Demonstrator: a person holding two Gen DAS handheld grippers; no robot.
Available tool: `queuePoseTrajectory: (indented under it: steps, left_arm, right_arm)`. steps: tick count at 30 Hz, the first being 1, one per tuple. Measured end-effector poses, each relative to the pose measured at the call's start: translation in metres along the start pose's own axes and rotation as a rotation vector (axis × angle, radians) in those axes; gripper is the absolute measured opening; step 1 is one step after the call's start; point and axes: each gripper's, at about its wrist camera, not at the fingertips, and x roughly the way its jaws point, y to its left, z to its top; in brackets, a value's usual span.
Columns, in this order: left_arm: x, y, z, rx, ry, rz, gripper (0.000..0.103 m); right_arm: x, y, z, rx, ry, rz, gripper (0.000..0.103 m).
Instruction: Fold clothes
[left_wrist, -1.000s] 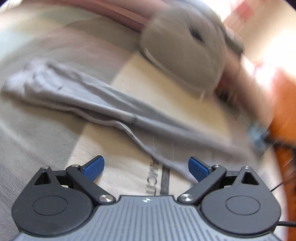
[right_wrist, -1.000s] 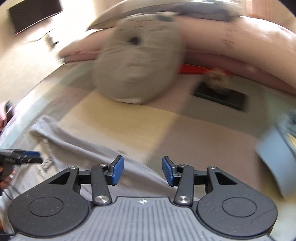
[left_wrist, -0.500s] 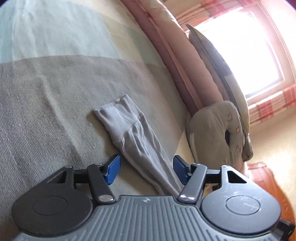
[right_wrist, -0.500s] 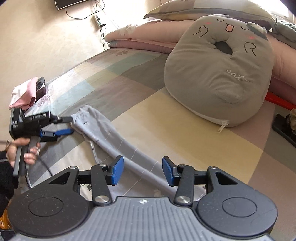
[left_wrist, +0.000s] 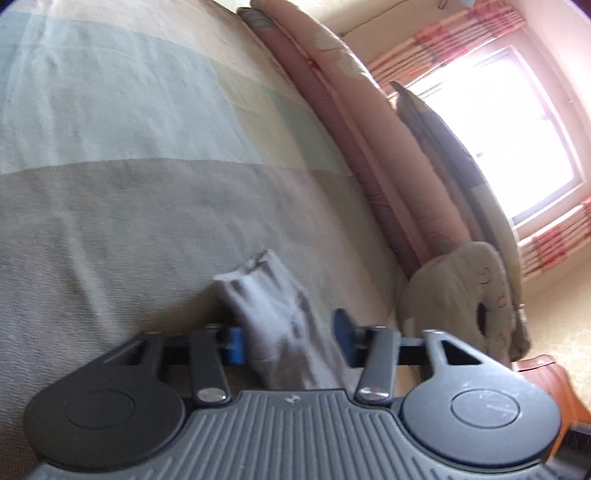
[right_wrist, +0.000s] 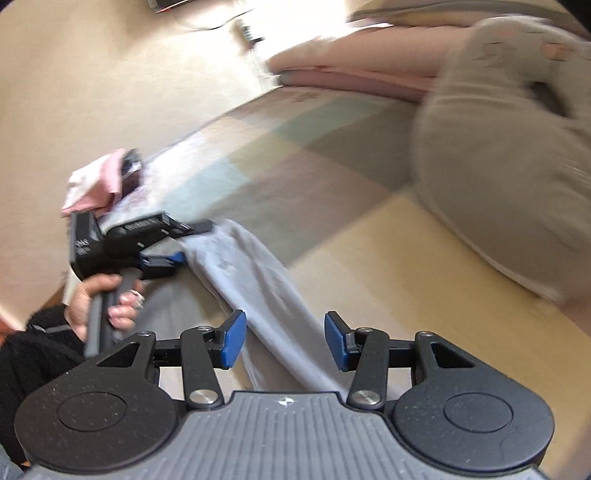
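A bed with a bedspread of pale blue, grey and cream squares fills both views. Along its far side lie long pink pillows, and a grey cushion with a cat face rests on the bedspread, smeared by motion in the right wrist view. The window behind is washed out by glare, so nothing beyond it can be made out.

Grey trousers lie stretched in a long strip across the bedspread. One end sits at the left gripper; the strip then runs under the right gripper and is cut off by its body. A folded pink cloth lies near the bed's edge, too blurred to read further.

The left gripper's jaws have just been closing, and the trouser end stands bunched between them. The left pad touches the cloth; the right pad seems a little apart from it, so a firm grip cannot be told. The person's hand holds that gripper's handle, with a black sleeve behind it.

The right gripper's jaws stand half open above the trousers, gripping nothing.
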Motion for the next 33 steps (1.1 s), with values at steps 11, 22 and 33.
queuePoseTrajectory:
  steps: [11,22,33]
  left_arm:
    - [0.004,0.014,0.001,-0.002,-0.005,0.012,0.012]
    - [0.006,0.001,0.011,0.067,0.017,0.035,0.007]
    - [0.047,-0.088,0.077,0.323,0.02,-0.104,0.005]
  right_arm:
    - [0.172,-0.04,0.08,0.076,0.259,0.305,0.04]
    - [0.216,-0.022,0.091,0.023,0.202,0.365,0.003]
    - [0.109,-0.039,0.143,-0.049,-0.098,0.131,0.003]
